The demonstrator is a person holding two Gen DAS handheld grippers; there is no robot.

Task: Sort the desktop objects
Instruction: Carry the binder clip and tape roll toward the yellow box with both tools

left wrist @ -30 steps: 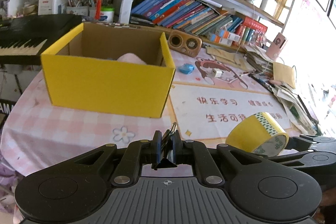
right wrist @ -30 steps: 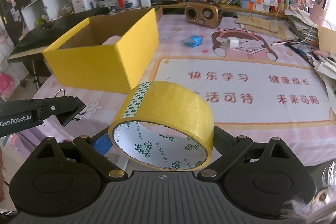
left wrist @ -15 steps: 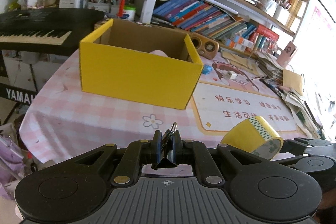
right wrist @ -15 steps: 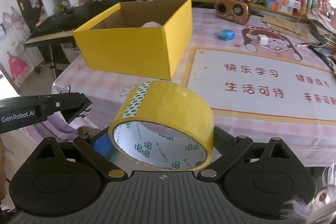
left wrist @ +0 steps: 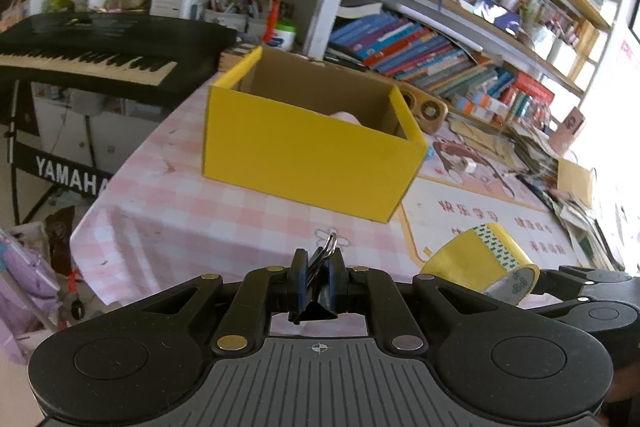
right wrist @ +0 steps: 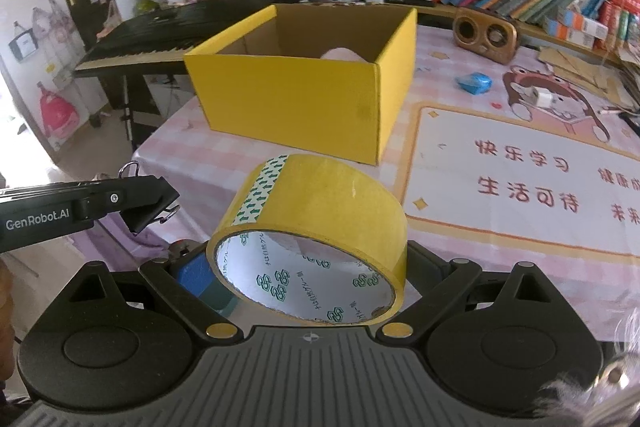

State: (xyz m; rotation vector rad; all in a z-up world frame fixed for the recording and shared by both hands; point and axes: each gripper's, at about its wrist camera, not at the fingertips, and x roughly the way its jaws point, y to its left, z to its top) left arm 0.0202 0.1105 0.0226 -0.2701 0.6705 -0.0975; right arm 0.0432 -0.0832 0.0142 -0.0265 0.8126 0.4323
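Observation:
My left gripper (left wrist: 318, 285) is shut on a black binder clip (left wrist: 320, 303), whose wire loops stick out forward. My right gripper (right wrist: 308, 267) holds a roll of yellow tape (right wrist: 316, 227) across its width, pads pressed on both sides; the same roll (left wrist: 480, 263) shows at the lower right of the left wrist view. The left gripper with the clip (right wrist: 136, 203) appears at the left in the right wrist view. An open yellow cardboard box (left wrist: 312, 147) (right wrist: 304, 99) stands ahead on the pink checked tablecloth (left wrist: 180, 211), with something pale pink inside. Both grippers hang above the table's near edge.
A black keyboard (left wrist: 92, 55) stands left of the table. Bookshelves (left wrist: 440, 39) fill the back. A brown speaker (right wrist: 486, 35), a blue object (right wrist: 474, 83) and a white plug (right wrist: 542, 99) lie on the mat (right wrist: 520, 187) right of the box. Paper piles crowd the right edge (left wrist: 568, 163).
Both grippers have drawn back and to the left, so the box looks smaller and further right, and the keyboard and table edge have come into view. Both grips are unchanged.

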